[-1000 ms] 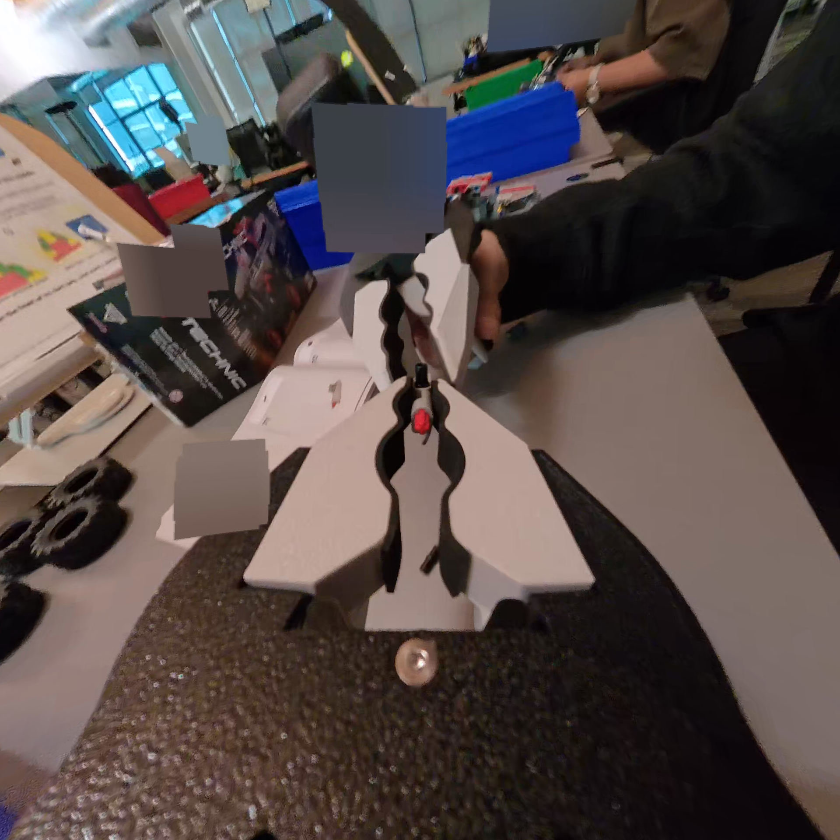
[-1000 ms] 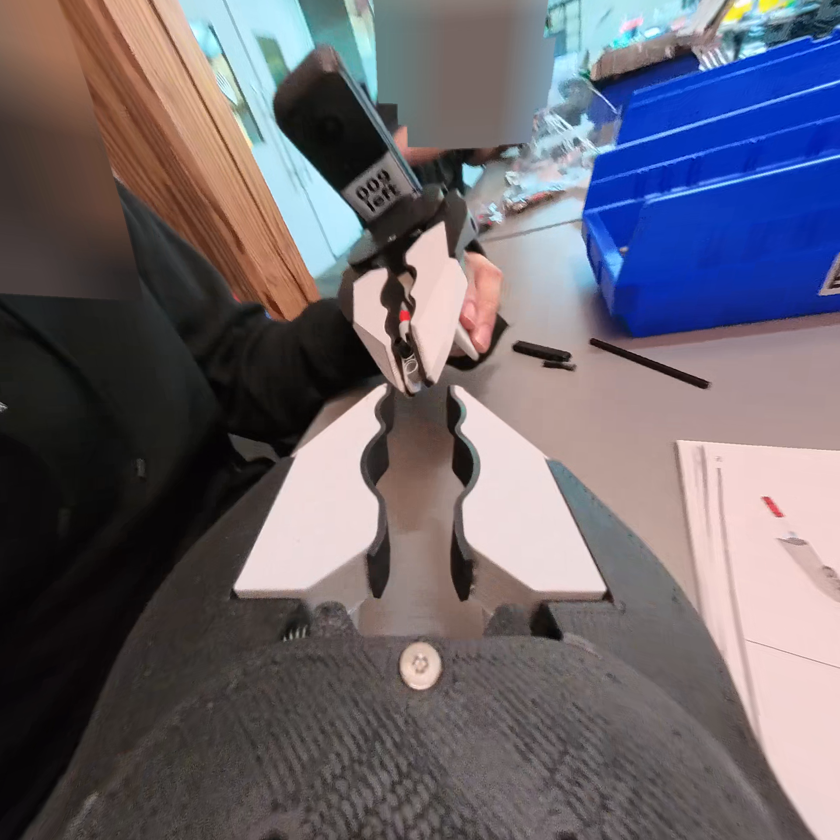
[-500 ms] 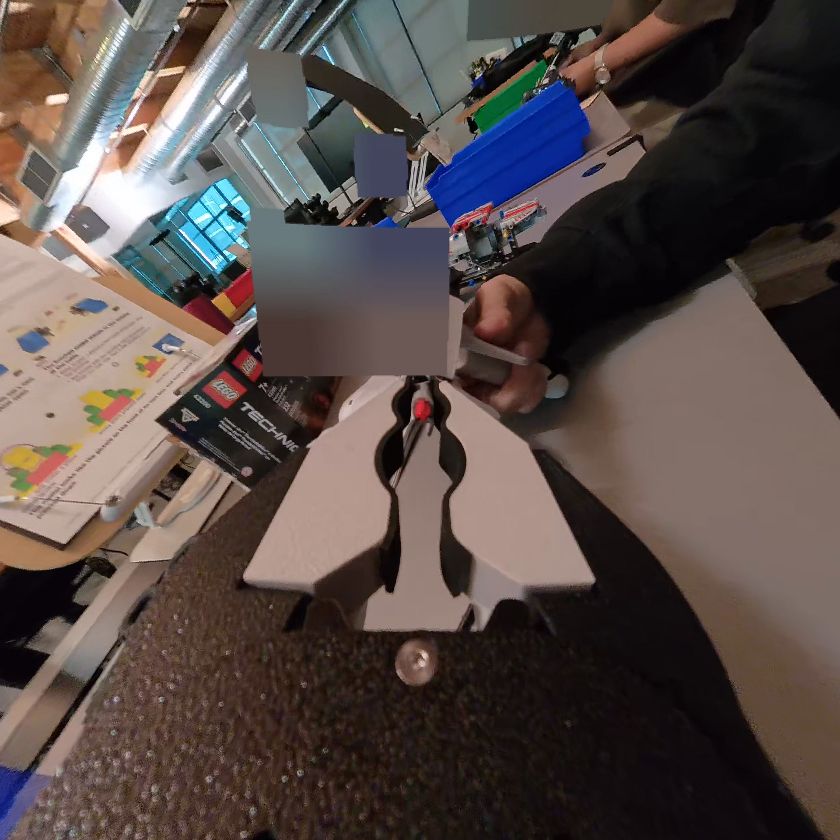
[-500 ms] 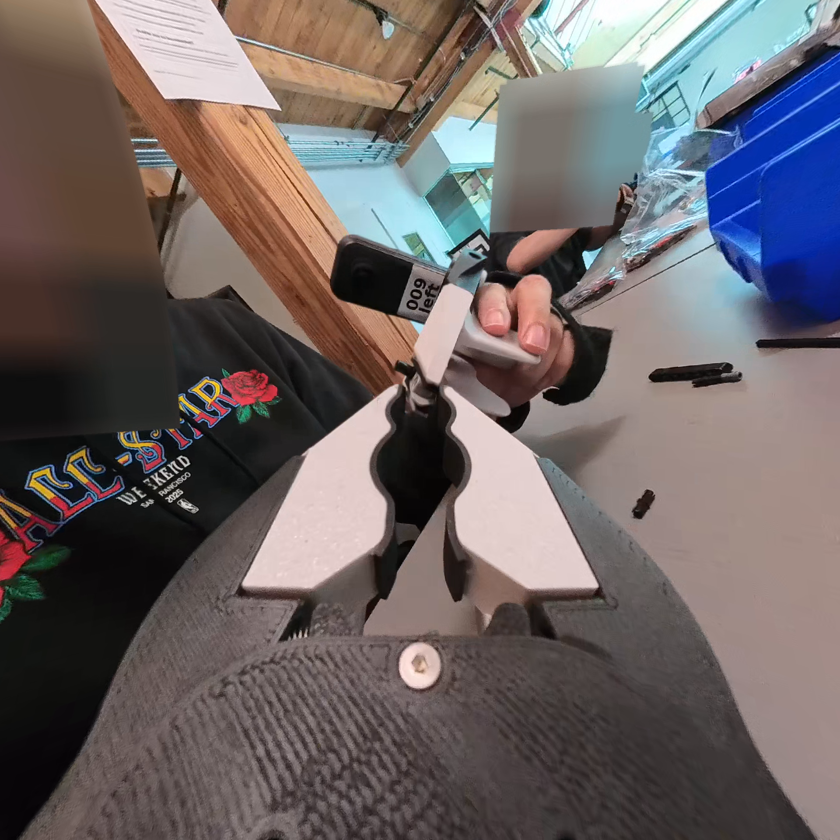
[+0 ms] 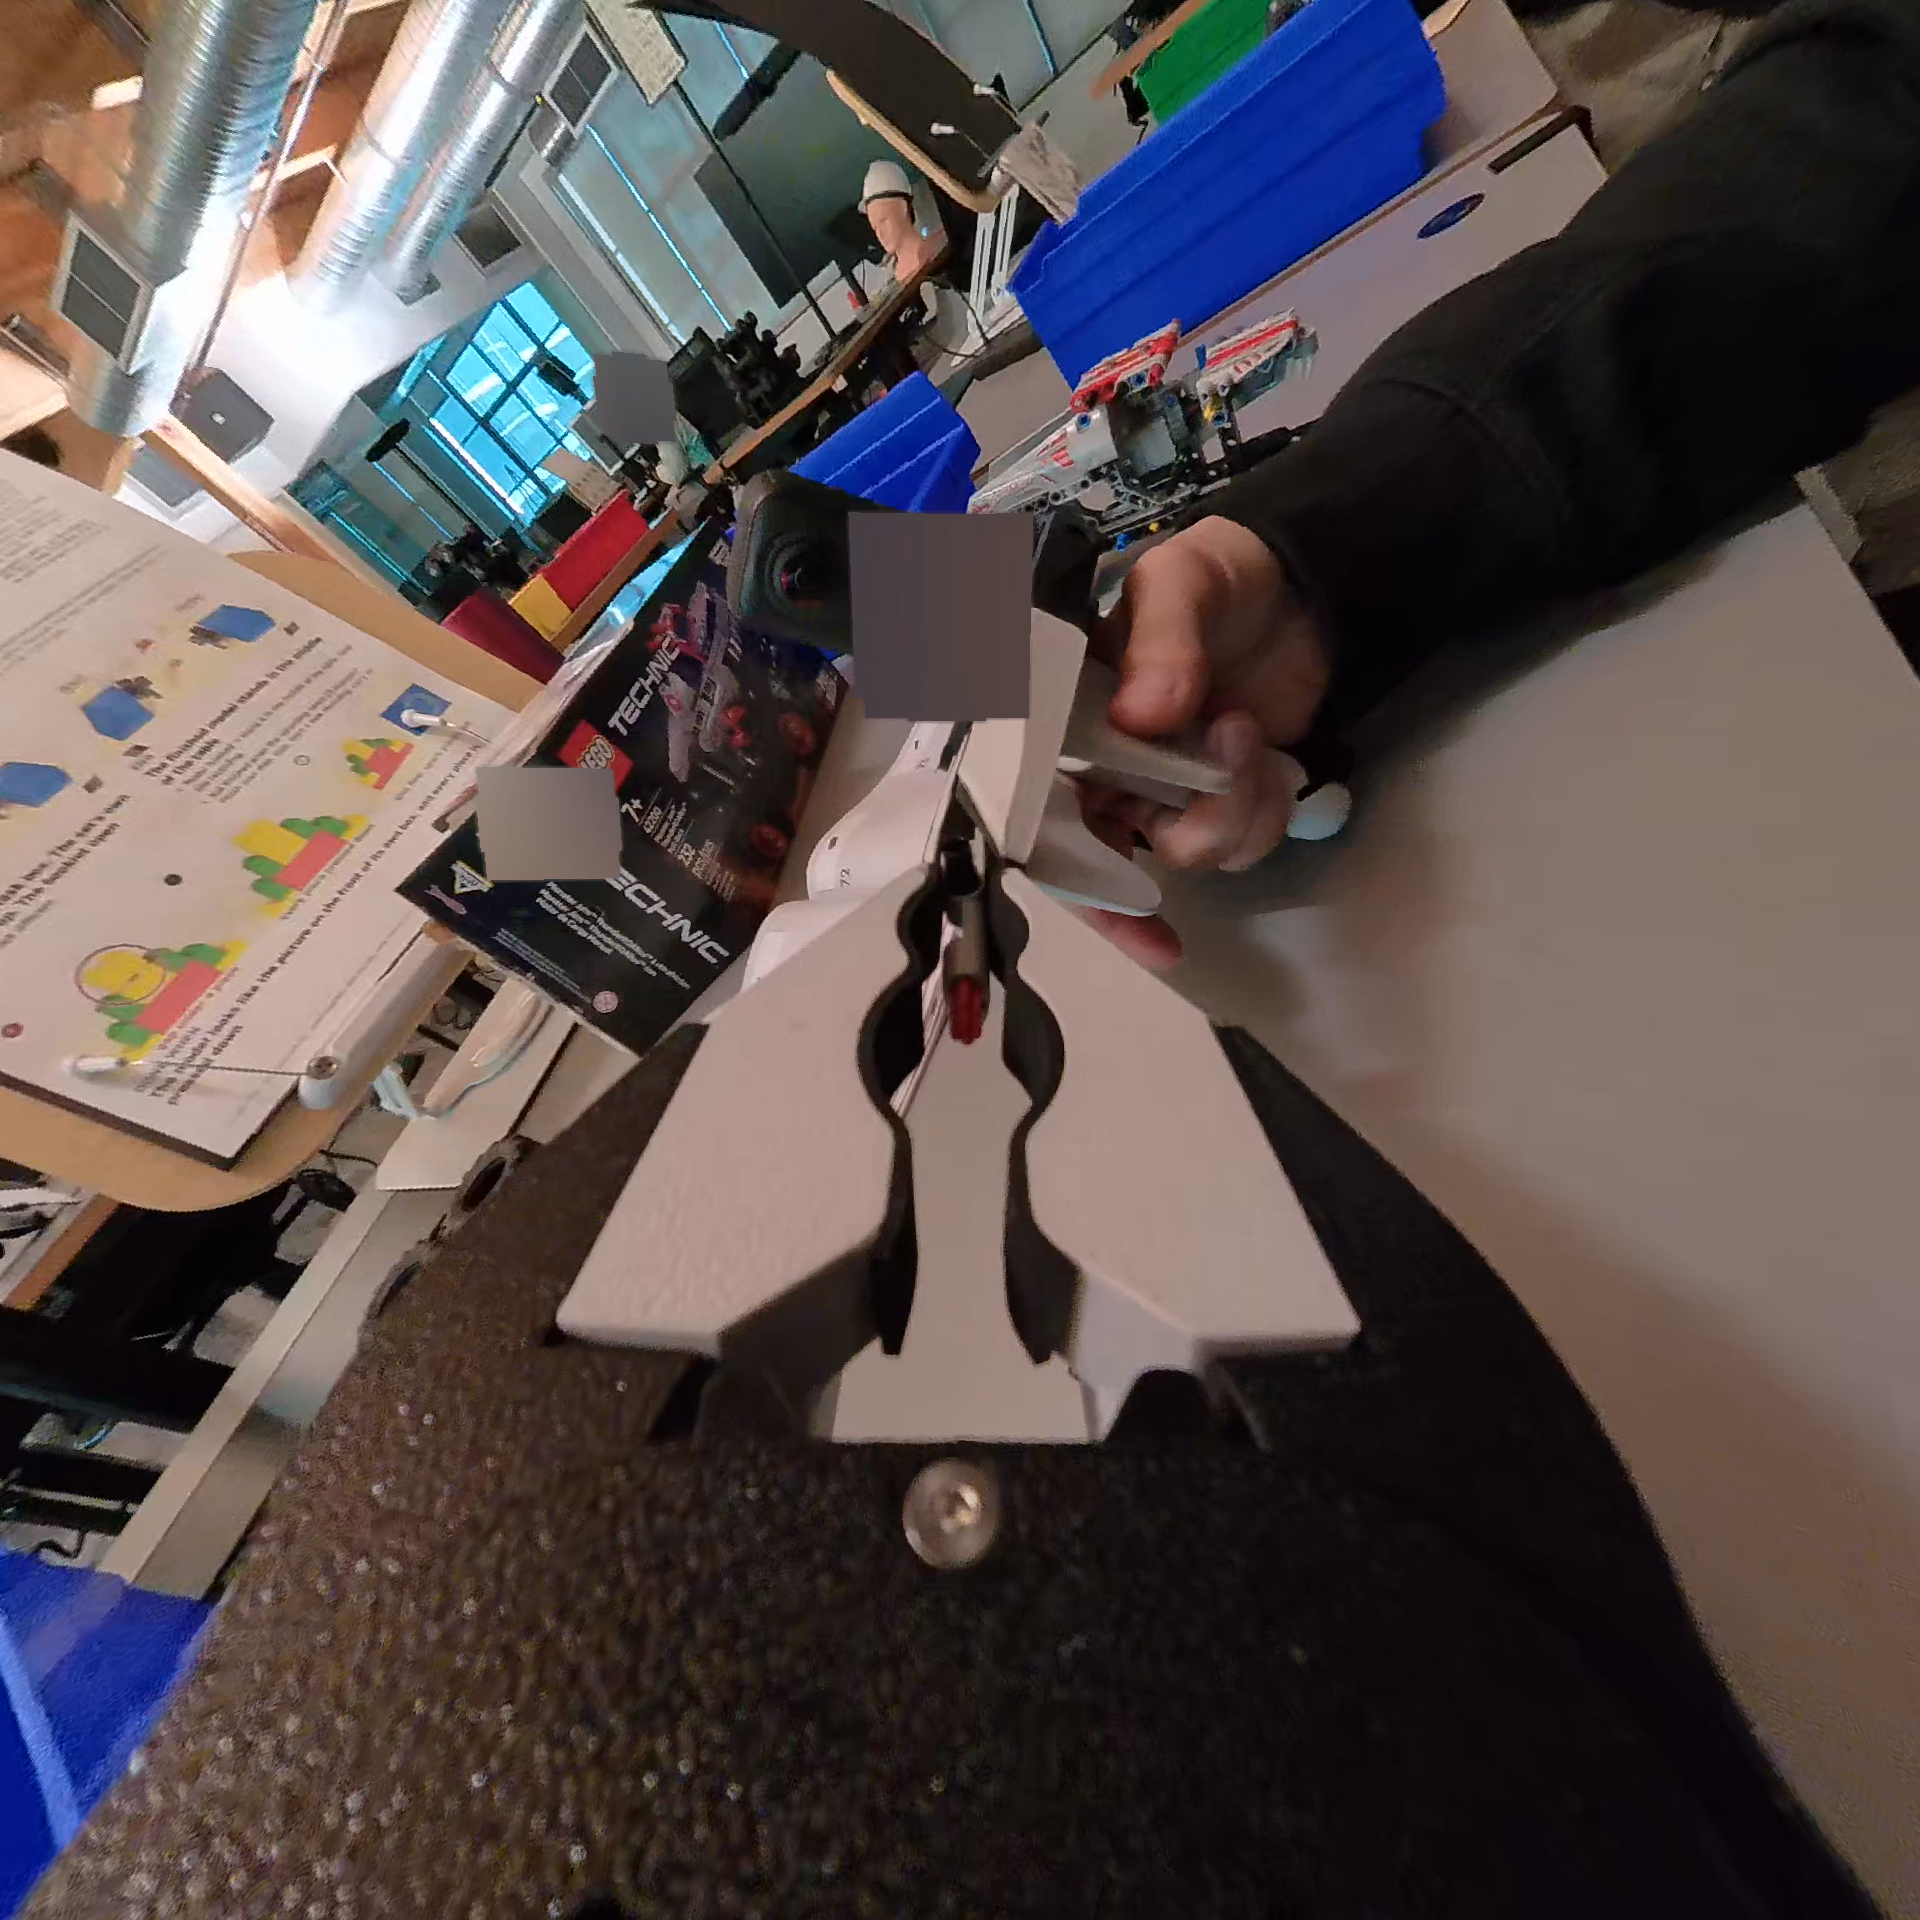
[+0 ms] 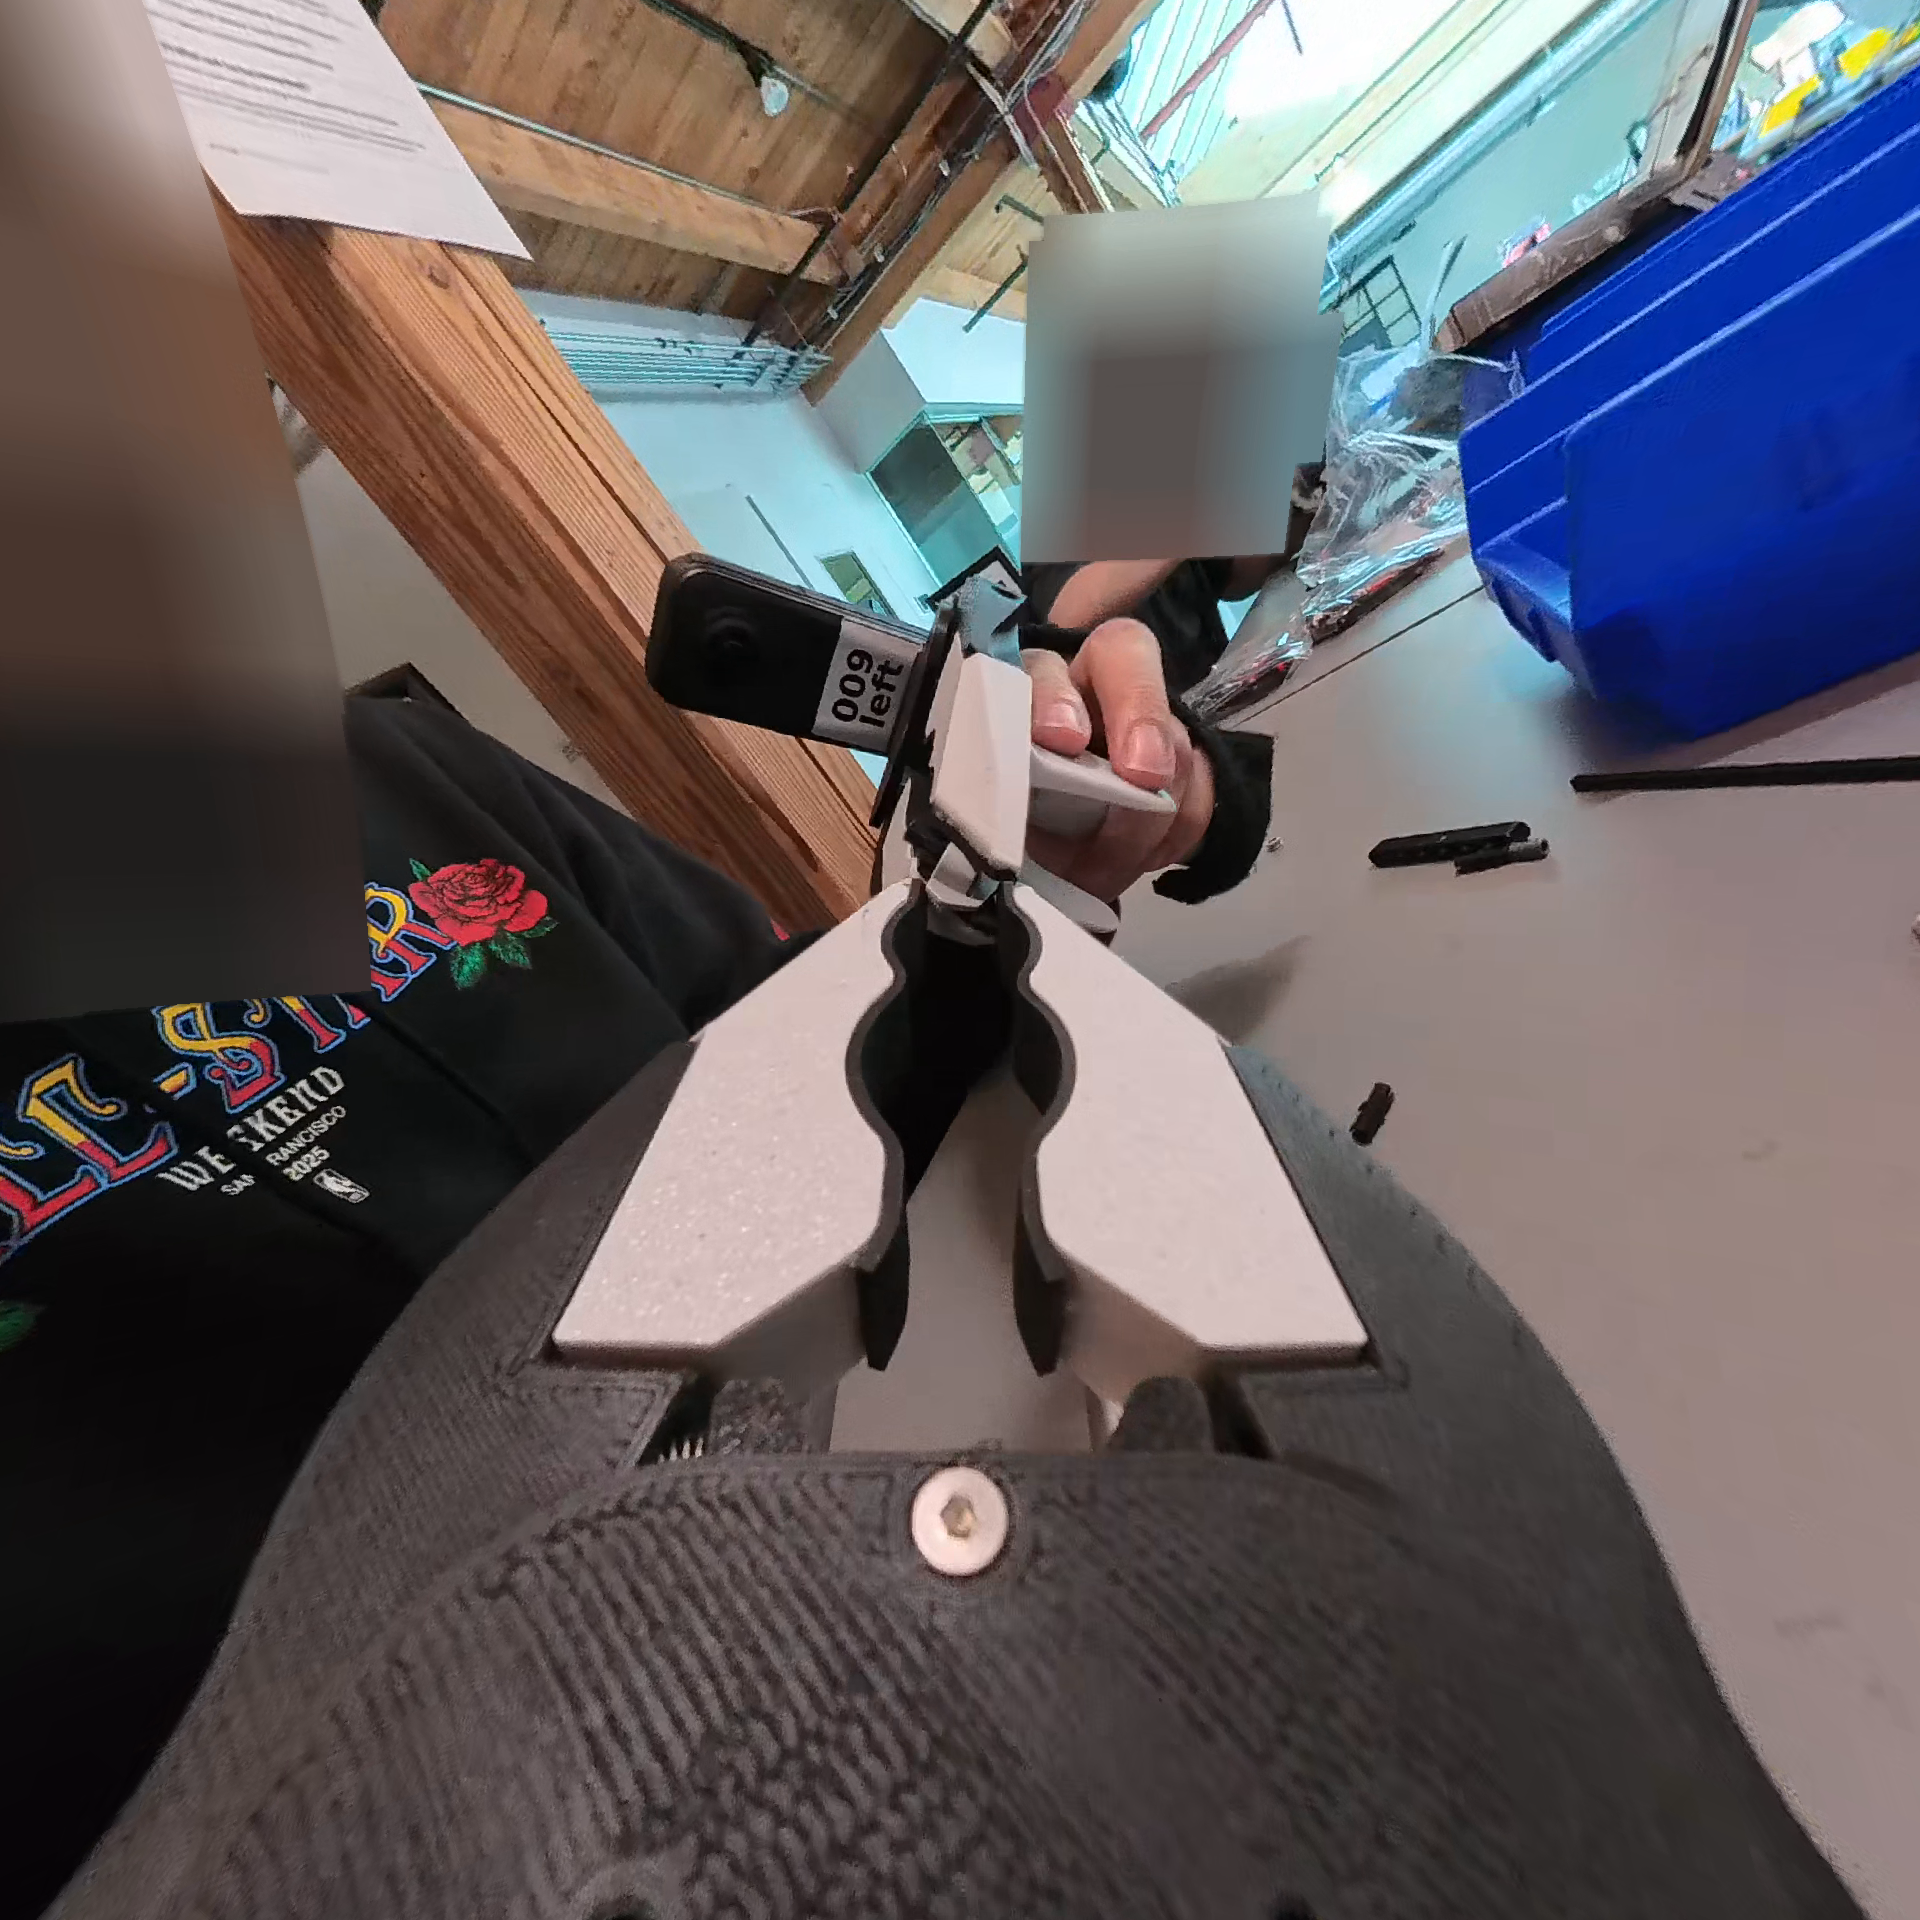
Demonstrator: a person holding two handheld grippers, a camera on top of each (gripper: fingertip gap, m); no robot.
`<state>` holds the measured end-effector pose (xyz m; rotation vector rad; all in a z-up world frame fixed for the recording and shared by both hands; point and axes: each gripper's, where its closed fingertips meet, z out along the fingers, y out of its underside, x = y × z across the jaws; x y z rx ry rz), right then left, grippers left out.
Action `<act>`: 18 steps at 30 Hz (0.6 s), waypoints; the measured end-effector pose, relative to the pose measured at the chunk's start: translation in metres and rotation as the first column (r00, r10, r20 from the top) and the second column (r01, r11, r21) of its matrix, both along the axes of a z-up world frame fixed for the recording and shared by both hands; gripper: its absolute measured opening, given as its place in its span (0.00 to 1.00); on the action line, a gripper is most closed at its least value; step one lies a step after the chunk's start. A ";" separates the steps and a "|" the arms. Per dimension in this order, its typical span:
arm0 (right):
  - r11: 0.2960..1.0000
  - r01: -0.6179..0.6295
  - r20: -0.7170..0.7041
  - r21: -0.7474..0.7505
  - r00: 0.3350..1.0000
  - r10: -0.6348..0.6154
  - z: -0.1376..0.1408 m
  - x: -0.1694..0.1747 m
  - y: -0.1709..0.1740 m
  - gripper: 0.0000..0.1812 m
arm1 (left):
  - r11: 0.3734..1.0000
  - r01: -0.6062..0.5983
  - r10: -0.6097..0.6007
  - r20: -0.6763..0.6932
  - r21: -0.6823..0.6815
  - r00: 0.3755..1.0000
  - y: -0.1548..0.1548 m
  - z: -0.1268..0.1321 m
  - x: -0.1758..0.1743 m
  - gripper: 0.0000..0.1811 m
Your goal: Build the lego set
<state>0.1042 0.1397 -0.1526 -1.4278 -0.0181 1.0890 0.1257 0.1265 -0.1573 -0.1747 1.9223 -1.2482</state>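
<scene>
In the left wrist view my left gripper (image 5: 966,883) is shut on a small lego piece (image 5: 966,977), a grey shaft with a red end and a black tip, held above the grey table (image 5: 1558,1039). My right gripper (image 5: 1003,800), held by a hand, meets it tip to tip from the far side. In the right wrist view my right gripper (image 6: 961,904) has its jaws drawn close on the piece's far end, right at the left gripper's fingertips (image 6: 961,868). The contact itself is mostly hidden there.
A lego box (image 5: 665,831), an instruction board (image 5: 208,831) and a part-built model (image 5: 1143,426) lie left and behind. Blue bins (image 6: 1714,468) stand at the far right. Loose black pieces (image 6: 1455,844), a long black axle (image 6: 1745,774) and a small pin (image 6: 1371,1112) lie on the table. My left and right fingertips are right by each other. Left tips and right tips are each some 12 cm from the small pin (image 6: 1371,1112).
Both grippers have risen and tilted and now meet tip to tip. The right gripper has gone from open to nearly closed. The piece now sits deeper between the left fingers.
</scene>
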 end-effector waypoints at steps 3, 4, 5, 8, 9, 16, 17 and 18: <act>0.999 -0.038 -0.025 -0.023 0.999 0.037 -0.002 -0.004 -0.001 0.11 | 0.999 0.026 -0.027 -0.027 -0.022 0.999 0.002 -0.004 -0.002 0.02; 0.999 -0.030 -0.019 -0.026 0.999 0.030 -0.003 -0.005 0.000 0.11 | 0.999 0.034 -0.034 -0.030 -0.026 0.999 0.003 -0.005 -0.003 0.02; 0.999 -0.019 -0.012 -0.034 1.000 0.019 -0.004 -0.004 0.002 0.08 | 0.999 0.038 -0.039 -0.031 -0.028 0.999 0.003 -0.005 -0.003 0.02; 0.999 -0.011 -0.018 -0.038 1.000 0.010 -0.004 -0.004 0.004 0.07 | 0.999 0.035 -0.036 -0.013 -0.017 0.999 0.004 -0.004 -0.003 0.02; 0.999 -0.008 -0.024 -0.043 1.000 0.007 -0.005 -0.003 0.004 0.09 | 1.000 0.022 -0.022 -0.008 0.004 1.000 0.005 -0.006 -0.002 0.02; 0.981 0.113 0.100 -0.161 0.990 -0.098 -0.024 0.014 0.010 0.08 | 0.996 -0.065 0.066 -0.032 0.053 0.997 0.012 -0.021 0.011 0.02; 0.973 0.152 0.123 -0.172 0.984 -0.132 -0.026 0.019 0.010 0.10 | 0.995 -0.078 0.079 -0.026 0.061 0.997 0.013 -0.021 0.013 0.02; 0.966 0.183 0.132 -0.182 0.978 -0.161 -0.027 0.024 0.010 0.14 | 0.994 -0.081 0.082 -0.021 0.067 0.996 0.014 -0.021 0.013 0.02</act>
